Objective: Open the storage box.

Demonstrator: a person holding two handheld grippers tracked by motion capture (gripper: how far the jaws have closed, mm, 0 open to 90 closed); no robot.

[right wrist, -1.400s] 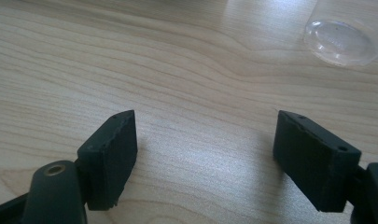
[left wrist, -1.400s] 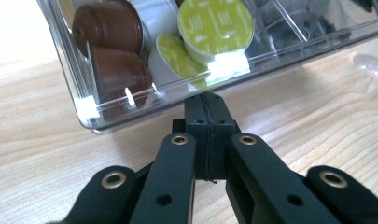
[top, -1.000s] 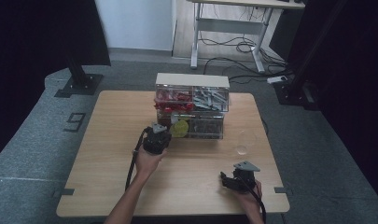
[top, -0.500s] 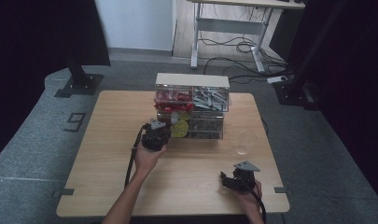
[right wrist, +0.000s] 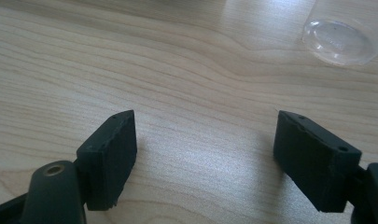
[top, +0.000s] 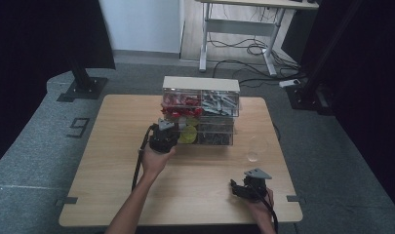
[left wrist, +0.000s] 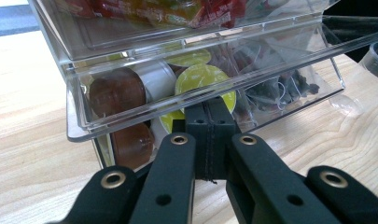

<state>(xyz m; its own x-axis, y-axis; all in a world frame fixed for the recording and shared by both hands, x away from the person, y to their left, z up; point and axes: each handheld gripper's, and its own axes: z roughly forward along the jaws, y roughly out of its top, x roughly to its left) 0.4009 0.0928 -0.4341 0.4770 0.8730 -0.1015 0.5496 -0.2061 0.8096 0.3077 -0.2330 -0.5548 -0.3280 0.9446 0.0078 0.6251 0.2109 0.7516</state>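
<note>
So the left hand-held gripper [left wrist: 210,135] sits low in the middle of its own view with its jaws pinched completely shut, tips tucked right under the front lip of the clear drawer [left wrist: 130,119], which is pulled partway out of the clear organizer box [top: 201,109] in the middle of the high view. Can't tell whether anything is actually pinched between the tips; looks more like they're just hooked against the drawer edge. Inside the drawer, upper centre of that view, there are coffee pods: a yellow-lidded pod [left wrist: 203,79] and a brown pod [left wrist: 116,93] to its left. My take on doing this step well is to pull straight and level so the drawer slides without tipping the whole box, and go slow since the plastic is slick. The right hand-held gripper [right wrist: 205,154] is wide open and holding nothing, hovering low over the bench [right wrist: 130,56] at lower right of the high view, with a clear plastic cup [right wrist: 338,39] nearby. It could brace the box if it starts sliding.
</note>
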